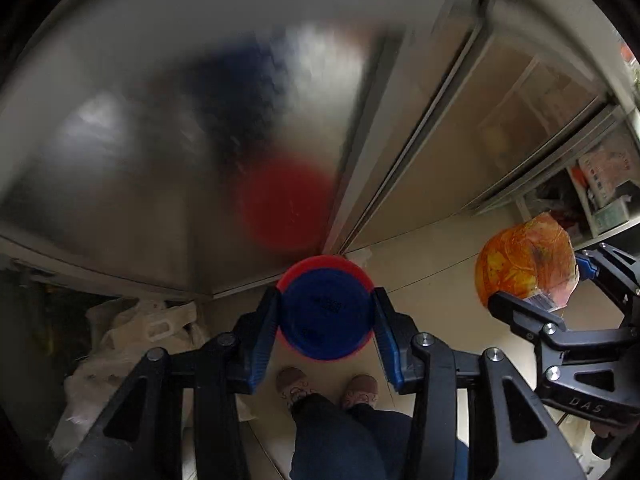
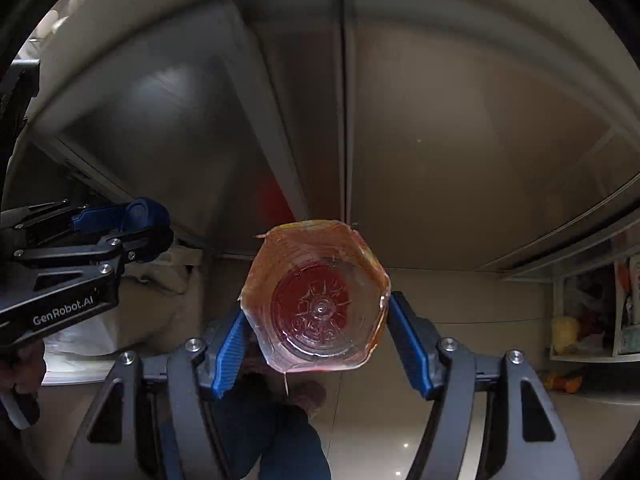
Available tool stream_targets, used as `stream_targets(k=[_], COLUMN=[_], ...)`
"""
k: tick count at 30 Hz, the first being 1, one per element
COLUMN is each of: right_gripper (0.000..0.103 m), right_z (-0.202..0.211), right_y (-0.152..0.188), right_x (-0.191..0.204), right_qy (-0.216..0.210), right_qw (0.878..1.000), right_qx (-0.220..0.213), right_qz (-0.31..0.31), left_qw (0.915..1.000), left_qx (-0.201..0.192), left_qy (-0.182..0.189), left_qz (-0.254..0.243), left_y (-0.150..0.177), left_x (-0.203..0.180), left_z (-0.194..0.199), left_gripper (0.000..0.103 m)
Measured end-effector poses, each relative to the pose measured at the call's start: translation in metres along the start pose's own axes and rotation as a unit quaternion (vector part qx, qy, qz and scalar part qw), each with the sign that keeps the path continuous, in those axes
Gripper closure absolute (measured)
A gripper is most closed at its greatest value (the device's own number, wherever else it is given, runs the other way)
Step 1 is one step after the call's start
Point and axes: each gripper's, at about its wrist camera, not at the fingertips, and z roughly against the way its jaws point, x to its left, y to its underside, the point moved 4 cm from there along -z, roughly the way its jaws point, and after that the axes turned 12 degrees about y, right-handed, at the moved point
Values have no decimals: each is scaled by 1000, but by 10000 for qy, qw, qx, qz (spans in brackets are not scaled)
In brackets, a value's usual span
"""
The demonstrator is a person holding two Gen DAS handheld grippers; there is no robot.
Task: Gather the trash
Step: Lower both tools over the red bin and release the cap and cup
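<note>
My left gripper (image 1: 326, 312) is shut on a round container (image 1: 326, 310) with a blue base and red rim, held end-on above the floor. My right gripper (image 2: 316, 308) is shut on an orange clear plastic bottle (image 2: 318, 298), its base facing the camera. That bottle also shows in the left wrist view (image 1: 526, 262), held by the right gripper (image 1: 536, 284) to the right. The left gripper shows in the right wrist view (image 2: 136, 228) at the left. A white plastic bag (image 1: 136, 344) lies on the floor at lower left.
A steel-fronted cabinet (image 1: 180, 140) reflects the red and blue container. Sliding doors (image 2: 460, 140) stand ahead. An open shelf with packages (image 1: 600, 184) is at right. The person's legs and slippers (image 1: 328, 392) are below on the tiled floor.
</note>
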Motion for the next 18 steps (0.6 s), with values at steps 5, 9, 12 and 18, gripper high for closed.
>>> stream_targets(k=[5, 9, 12, 18], right_gripper=[39, 39, 39, 39], right_z=[-46, -68, -75, -66], right_y=[10, 19, 24, 17], right_x=[0, -1, 2, 4], right_qy=[-2, 23, 56, -8], right_qw=[10000, 9998, 9998, 9997], right_qx=[67, 140, 188, 227], right_qz=[-30, -105, -79, 40], left_qw=[9999, 9999, 9999, 9999], left_qx=[79, 32, 55, 98], left_qy=[-29, 1, -12, -140], left_qz=[-68, -134, -116, -15], left_y=[12, 18, 19, 19], left_x=[4, 8, 9, 17], left_z=[-43, -60, -64, -50], left_gripper=[55, 16, 13, 8])
